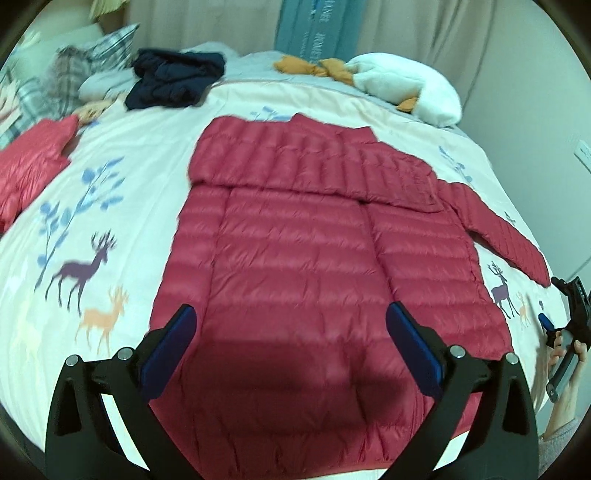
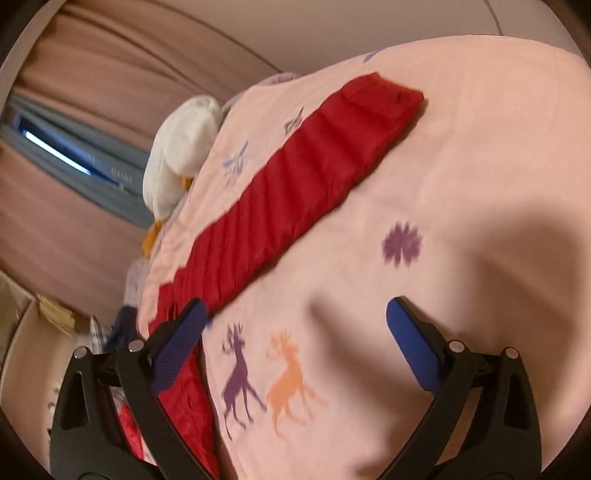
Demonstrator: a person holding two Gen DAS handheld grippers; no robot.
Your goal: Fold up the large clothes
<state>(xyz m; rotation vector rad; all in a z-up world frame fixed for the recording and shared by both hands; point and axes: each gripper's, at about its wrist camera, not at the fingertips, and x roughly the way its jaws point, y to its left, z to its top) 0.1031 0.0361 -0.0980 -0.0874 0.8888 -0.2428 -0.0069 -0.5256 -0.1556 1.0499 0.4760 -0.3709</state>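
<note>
Hovering: L tongs [image 1: 291, 332] wide over red jacket [image 1: 314, 258] | R tongs [image 2: 295, 332] wide (banner [image 1: 314, 33] txt unreadable)

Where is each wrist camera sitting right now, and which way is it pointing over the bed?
Left wrist: above the near edge of the bed, looking along the red jacket toward the curtain; the open left hand-held gripper frames the hem, and the person's right hand holding the right hand-held gripper shows at the far right.
Right wrist: beside the bed, tilted, facing the jacket sleeve across the deer-print cover; only its open fingers show.
Shared: the sleeve, the cover's deer print, the white stuffed toy.
</note>
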